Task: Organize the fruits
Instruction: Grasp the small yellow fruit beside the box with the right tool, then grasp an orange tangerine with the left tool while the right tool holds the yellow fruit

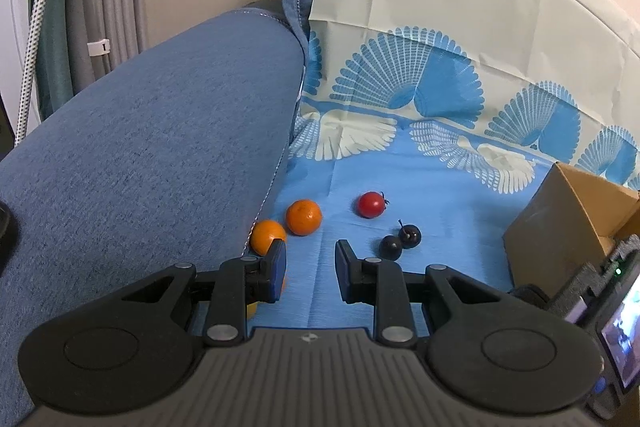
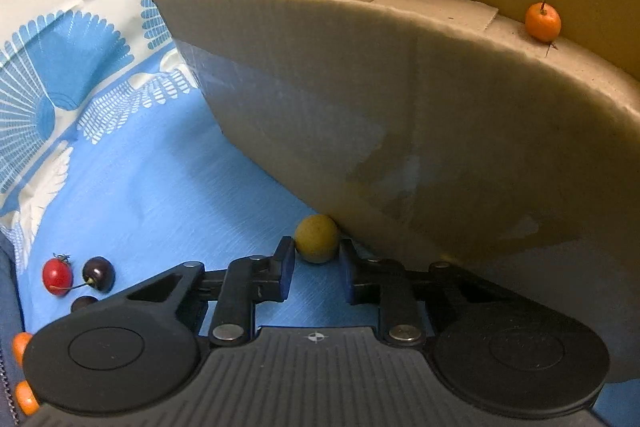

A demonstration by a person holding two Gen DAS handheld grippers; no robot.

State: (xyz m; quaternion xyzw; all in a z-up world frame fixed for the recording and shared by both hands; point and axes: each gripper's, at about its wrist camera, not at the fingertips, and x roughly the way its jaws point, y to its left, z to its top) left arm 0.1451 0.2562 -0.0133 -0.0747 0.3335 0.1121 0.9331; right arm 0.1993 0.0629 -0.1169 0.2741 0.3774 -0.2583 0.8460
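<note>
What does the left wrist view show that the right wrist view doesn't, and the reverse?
Only left wrist: the blue sofa arm and the left gripper, open with nothing between its fingers. Only right wrist: the yellow fruit between the right gripper fingertips, beside the cardboard box, and an orange inside it. Both: the red tomato, the dark cherries, the box, the blue patterned cloth.
</note>
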